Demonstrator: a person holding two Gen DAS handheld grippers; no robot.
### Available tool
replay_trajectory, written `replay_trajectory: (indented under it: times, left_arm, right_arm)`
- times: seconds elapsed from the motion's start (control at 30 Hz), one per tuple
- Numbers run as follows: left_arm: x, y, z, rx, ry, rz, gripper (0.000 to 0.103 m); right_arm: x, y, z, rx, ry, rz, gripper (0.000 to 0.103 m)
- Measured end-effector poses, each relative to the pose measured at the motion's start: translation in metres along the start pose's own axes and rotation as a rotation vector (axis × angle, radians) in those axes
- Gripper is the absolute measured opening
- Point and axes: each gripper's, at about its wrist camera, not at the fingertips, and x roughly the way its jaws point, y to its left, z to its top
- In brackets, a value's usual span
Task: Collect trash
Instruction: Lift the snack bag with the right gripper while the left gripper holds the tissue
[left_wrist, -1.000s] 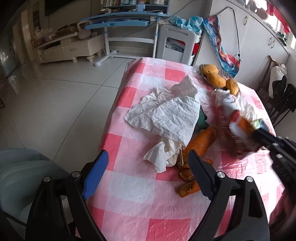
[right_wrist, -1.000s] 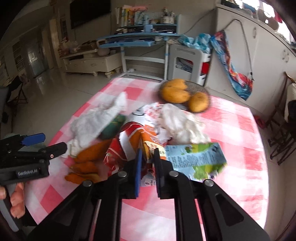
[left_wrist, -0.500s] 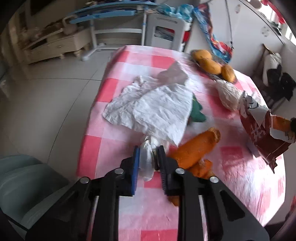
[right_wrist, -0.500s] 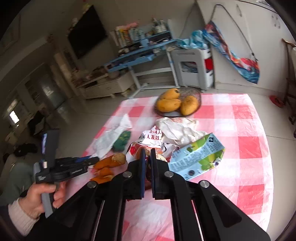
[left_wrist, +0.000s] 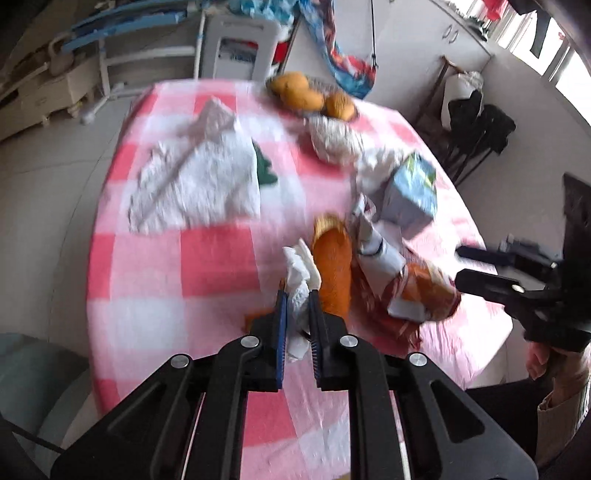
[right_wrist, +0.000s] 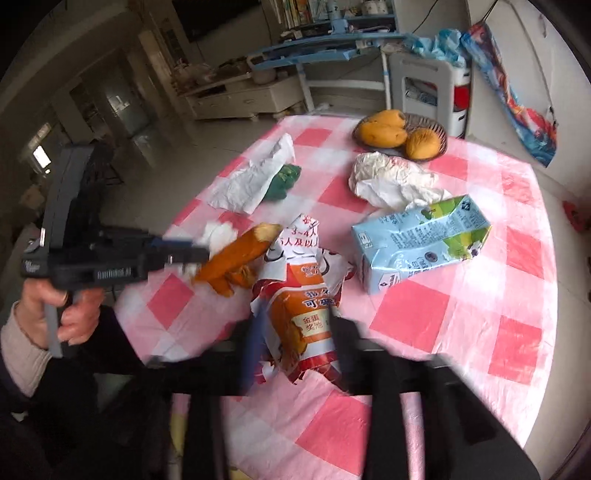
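Note:
My left gripper pinches a crumpled white tissue, and its jaws are still closing on it. An orange peel lies just to its right. In the right wrist view the same gripper reaches in from the left, held by a hand. My right gripper is blurred and its jaws are opening. A torn orange-and-red wrapper lies on the table between its fingers, and the pads are not pressing on it. A blue-green carton lies to the right.
On the pink checked tablecloth lie a flat white paper sheet, a green scrap and a crumpled white bag. A basket of mangoes stands at the far edge. A pale grey-green seat is beyond the table's near-left edge.
My left gripper shut on the white tissue and carried it away from the paper sheet, over beside the peel. My right gripper opened off the wrapper, which now lies on the table.

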Motion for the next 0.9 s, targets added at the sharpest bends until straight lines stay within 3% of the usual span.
replay_trajectory:
  times: [0.13,0.23,0.3,0.33,0.4,0.6,0.73,0.9]
  left_arm:
    - [-0.007,0.001,-0.004,-0.012,-0.008,-0.068,0.012]
    - [-0.005,0.002,-0.006,-0.002,-0.001,-0.035,0.012]
    - [0.001,0.004,-0.007,-0.008,0.020,-0.001,0.021]
    - [0.003,0.005,-0.007,-0.013,0.023,0.009,0.031]
    - [0.003,0.007,-0.005,-0.026,0.011,0.027,0.043]
    - [-0.002,-0.002,-0.005,0.018,-0.023,0.033,0.061]
    - [0.003,-0.017,-0.008,0.081,-0.023,0.055,0.064]
    - [0.010,-0.027,-0.012,0.132,-0.017,0.096,0.062]
  right_arm:
    - [0.000,0.015,0.001,-0.035,-0.054,-0.015,0.060]
    - [0.016,0.023,0.004,-0.059,-0.038,-0.048,0.061]
    - [0.024,0.021,0.005,-0.064,-0.013,-0.069,0.060]
    - [0.028,0.020,0.004,-0.064,0.003,-0.079,0.060]
    - [0.035,0.020,0.002,-0.066,0.033,-0.109,0.054]
    - [0.038,0.008,-0.004,-0.032,0.077,-0.131,0.037]
    - [0.040,0.006,-0.007,-0.025,0.086,-0.130,0.030]
    - [0.038,0.008,-0.008,-0.027,0.081,-0.126,0.013]
